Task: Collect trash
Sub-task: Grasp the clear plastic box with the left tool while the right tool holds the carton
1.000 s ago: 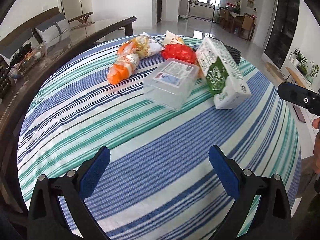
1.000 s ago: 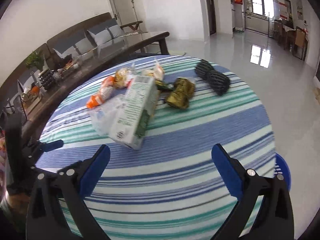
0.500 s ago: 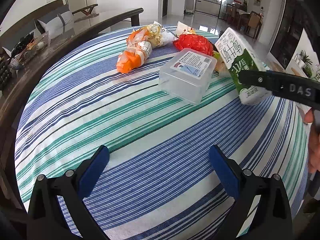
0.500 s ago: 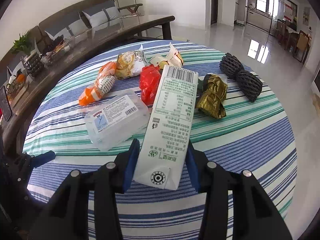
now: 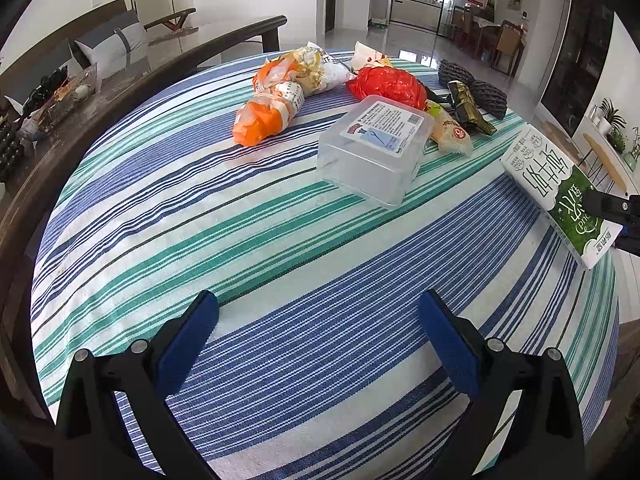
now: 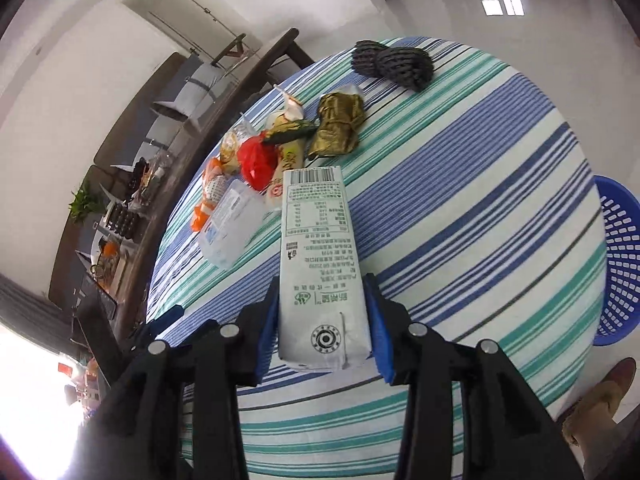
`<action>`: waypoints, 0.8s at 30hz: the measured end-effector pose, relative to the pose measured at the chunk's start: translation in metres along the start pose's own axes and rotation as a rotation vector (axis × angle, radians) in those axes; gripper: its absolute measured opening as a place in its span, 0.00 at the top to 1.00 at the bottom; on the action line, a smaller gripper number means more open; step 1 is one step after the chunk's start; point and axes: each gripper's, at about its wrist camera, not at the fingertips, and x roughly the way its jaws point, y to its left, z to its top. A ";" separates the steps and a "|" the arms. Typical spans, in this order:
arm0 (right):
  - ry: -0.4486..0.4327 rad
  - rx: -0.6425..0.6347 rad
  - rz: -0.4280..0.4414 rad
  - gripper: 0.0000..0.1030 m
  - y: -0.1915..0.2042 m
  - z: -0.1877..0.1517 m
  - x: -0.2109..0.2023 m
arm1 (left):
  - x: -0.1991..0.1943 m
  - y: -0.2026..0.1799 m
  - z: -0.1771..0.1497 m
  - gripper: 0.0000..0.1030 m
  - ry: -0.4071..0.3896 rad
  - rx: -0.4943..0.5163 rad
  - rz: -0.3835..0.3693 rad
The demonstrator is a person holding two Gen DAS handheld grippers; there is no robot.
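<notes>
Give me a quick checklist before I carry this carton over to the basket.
1. Grip: right tongs shut on the carton, pads on both sides. Ok.
2. Carton lifted: it seems off the cloth, near the table's right edge. Ok.
3. Basket: blue, below the table edge to the right; only part in view. Contents: cannot tell.
4. Path: no trash between carton and basket. Ok.
5. Left tongs: open, empty, over bare cloth, away from the carton. Ok.
6. Carton sealed or leaking: cannot tell.
</notes>
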 end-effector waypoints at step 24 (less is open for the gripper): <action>-0.014 -0.427 -0.368 0.16 0.028 -0.001 0.014 | -0.005 0.002 0.038 0.05 0.013 0.085 -0.109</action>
